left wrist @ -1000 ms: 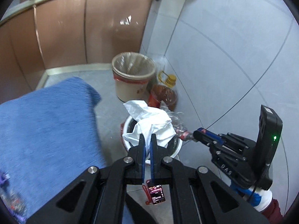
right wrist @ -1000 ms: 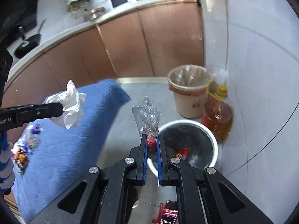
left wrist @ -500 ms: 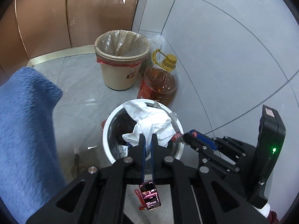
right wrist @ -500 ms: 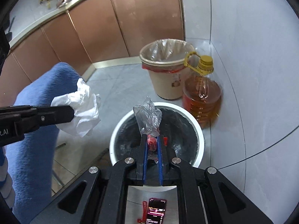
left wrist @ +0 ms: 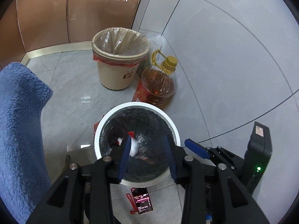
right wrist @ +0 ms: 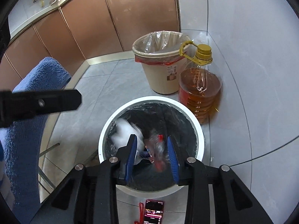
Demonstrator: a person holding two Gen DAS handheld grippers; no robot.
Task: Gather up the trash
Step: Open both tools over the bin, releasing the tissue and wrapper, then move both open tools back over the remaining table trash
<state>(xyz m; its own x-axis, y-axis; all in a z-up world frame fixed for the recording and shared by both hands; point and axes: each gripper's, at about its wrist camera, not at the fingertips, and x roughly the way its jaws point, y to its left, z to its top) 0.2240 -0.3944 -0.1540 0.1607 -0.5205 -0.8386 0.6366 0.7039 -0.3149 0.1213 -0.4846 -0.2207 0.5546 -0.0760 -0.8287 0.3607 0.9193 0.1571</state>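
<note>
white bin [right wrist: 104, 136] (black liner) holding tissue [right wrist: 123, 130] and plastic wrapper [right wrist: 157, 149], both hand-held grippers [left wrist: 147, 145] [right wrist: 152, 145] just opened — empty, beige bin [right wrist: 160, 78] behind

The white round bin with a black liner [right wrist: 198, 128] stands on the grey tiled floor [right wrist: 104, 85]. Behind it stand the beige lined wastebasket [right wrist: 160, 78] and, to its right against the wall, the clear plastic jug of amber oil [right wrist: 200, 93]. Crumpled white tissue [right wrist: 123, 130] lies in the bin. A red-cased phone [right wrist: 153, 212] lies before it, and blue terry cloth [right wrist: 28, 123] hangs to the left.

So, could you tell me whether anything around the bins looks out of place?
Yes: a phone with a lit screen and red strap lies on the floor, just in front of the white bin, an odd spot where it could be stepped on.
</note>
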